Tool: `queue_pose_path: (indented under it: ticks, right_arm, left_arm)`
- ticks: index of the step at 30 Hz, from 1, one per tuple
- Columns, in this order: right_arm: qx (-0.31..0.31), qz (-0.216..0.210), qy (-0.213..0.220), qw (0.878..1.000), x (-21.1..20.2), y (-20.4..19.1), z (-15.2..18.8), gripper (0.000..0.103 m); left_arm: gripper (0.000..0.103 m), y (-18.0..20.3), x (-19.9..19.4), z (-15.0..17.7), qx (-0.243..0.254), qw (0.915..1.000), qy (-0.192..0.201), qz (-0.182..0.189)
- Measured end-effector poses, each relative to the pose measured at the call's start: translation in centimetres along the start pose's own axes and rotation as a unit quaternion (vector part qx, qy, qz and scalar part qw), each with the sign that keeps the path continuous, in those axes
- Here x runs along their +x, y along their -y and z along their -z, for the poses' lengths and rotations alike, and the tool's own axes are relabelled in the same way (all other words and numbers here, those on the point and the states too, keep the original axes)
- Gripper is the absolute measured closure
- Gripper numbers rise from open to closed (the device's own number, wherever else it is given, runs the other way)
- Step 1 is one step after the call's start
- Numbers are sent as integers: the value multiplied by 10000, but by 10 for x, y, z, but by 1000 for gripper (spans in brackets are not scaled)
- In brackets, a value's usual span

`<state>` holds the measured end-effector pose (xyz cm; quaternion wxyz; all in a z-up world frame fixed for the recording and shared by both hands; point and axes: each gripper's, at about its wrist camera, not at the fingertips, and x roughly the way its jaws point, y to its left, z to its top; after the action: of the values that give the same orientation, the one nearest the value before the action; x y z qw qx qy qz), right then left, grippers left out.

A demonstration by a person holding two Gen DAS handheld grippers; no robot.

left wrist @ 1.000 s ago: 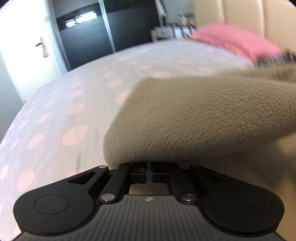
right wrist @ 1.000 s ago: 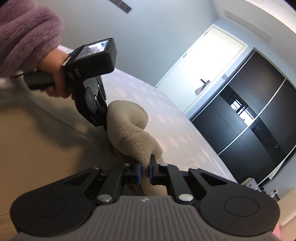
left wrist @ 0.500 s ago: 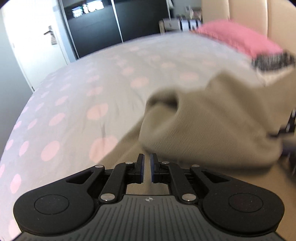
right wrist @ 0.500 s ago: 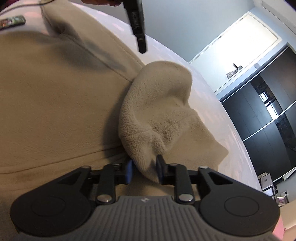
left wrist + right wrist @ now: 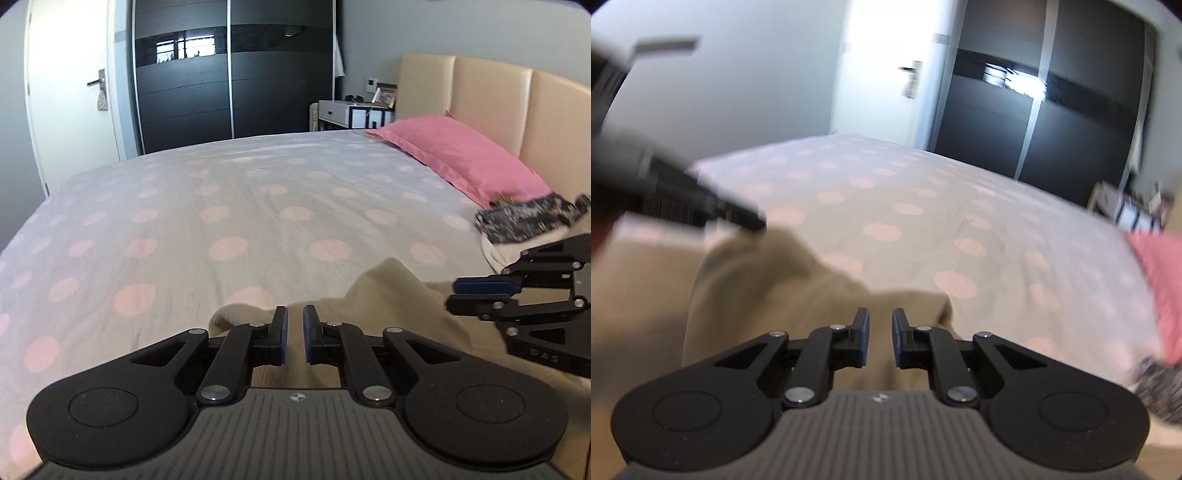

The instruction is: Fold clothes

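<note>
Left gripper [image 5: 291, 334]: jaws stand at a narrow gap, nothing between the pads. It hangs above the near edge of the fleece [image 5: 399, 295], clear of the cloth as far as the left wrist view shows.

Right gripper [image 5: 880, 338]: jaws closing, gap narrow, nothing between the pads. Beige cloth lies below and behind the fingers; contact cannot be confirmed. The same gripper appears at the right of the left wrist view [image 5: 480, 295], side-on, fingers pointing left, one above the other and close together, over the fleece.

Fleece: a beige garment lying on the bed [image 5: 229, 221] at the near edge, below both grippers. In the right wrist view [image 5: 768, 284] it covers the near left, with a folded corner ending just right of the fingers. That view is blurred. The left gripper shows there as a dark smear at the left [image 5: 701, 203], its tip just above the fleece's far edge.

Bed: grey cover with pink dots, running to the far side.

Right, middle distance: a black-and-white patterned cloth [image 5: 524, 218] sits on a pale piece, next to the fleece. Beyond it a pink pillow [image 5: 461, 158] lies against the beige headboard [image 5: 491, 99].

Far: dark wardrobe [image 5: 229, 81], white door [image 5: 74, 92] to its left, small white table [image 5: 351, 112] to its right.
</note>
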<state>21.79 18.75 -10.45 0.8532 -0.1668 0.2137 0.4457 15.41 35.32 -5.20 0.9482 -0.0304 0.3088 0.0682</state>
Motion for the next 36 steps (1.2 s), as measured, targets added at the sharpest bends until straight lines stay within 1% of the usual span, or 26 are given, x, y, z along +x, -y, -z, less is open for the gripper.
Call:
queue_pose_path:
  ticks: [2, 3, 5, 6, 7, 9, 10, 14, 17, 18, 20, 22, 23, 26, 29, 30, 31, 33, 34, 36]
  right_arm:
    - [480, -23, -41, 9988, 31, 9, -13, 88]
    - [681, -18, -121, 9976, 43, 12, -12, 88]
    - [1013, 166, -387, 9940, 64, 22, -5, 89]
    - [1173, 269, -560, 9912, 78, 29, -3, 92]
    - [1328, 347, -693, 9881, 86, 37, 4, 99]
    - [1516, 378, -789, 9846, 94, 50, 21, 103]
    - [1572, 370, -800, 9836, 96, 56, 28, 103]
    - [1647, 343, -790, 9826, 94, 62, 34, 103]
    - [1552, 406, -828, 9836, 91, 61, 33, 103]
    - [1533, 439, -845, 9836, 88, 60, 31, 103]
    - [1426, 634, -907, 9836, 82, 58, 26, 103]
    - [1390, 729, -891, 9836, 69, 61, 23, 102]
    - [1408, 682, -803, 9844, 58, 62, 22, 94]
    - [1409, 511, -550, 9872, 24, 63, 19, 94]
    - [1168, 173, -385, 9923, -1, 48, 21, 94]
    - [1012, 99, -374, 9941, -6, 40, 24, 94]
    - [858, 33, -372, 9956, -10, 33, 28, 94]
    - [684, 41, -516, 9963, -8, 23, 39, 94]
    - [657, 76, -618, 9959, -5, 20, 46, 94]
    - [861, 179, -928, 9918, 8, 23, 59, 94]
  left_arm:
    - [97, -10, 18, 4, -261, 9995, -127, -114]
    - [98, -16, 27, 8, -406, 9987, -216, -222]
    - [100, -30, 37, 21, -722, 9961, -360, -351]
    - [101, -37, 40, 29, -855, 9948, -409, -385]
    - [103, -44, 41, 37, -978, 9933, -449, -411]
    - [103, -55, 43, 51, -1177, 9908, -502, -433]
    - [103, -58, 43, 58, -1235, 9902, -503, -417]
    - [103, -60, 36, 73, -1289, 9900, -417, -395]
    - [103, -61, 31, 75, -1295, 9895, -481, -428]
    - [103, -61, 30, 76, -1262, 9896, -512, -461]
    - [103, -61, 21, 74, -1214, 9897, -559, -505]
    - [103, -61, 12, 72, -1170, 9898, -603, -546]
    - [103, -60, 4, 71, -1162, 9902, -543, -545]
    - [102, -52, -19, 67, -1109, 9917, -212, -616]
    - [102, -34, -35, 64, -1028, 9935, -1, -483]
    - [102, -26, -37, 65, -926, 9947, -5, -445]
    - [102, -17, -36, 67, -785, 9960, -92, -422]
    - [102, -4, -32, 76, -594, 9968, -328, -419]
    - [102, 0, -27, 82, -569, 9964, -484, -411]
    - [102, -2, -17, 92, -696, 9933, -807, -436]
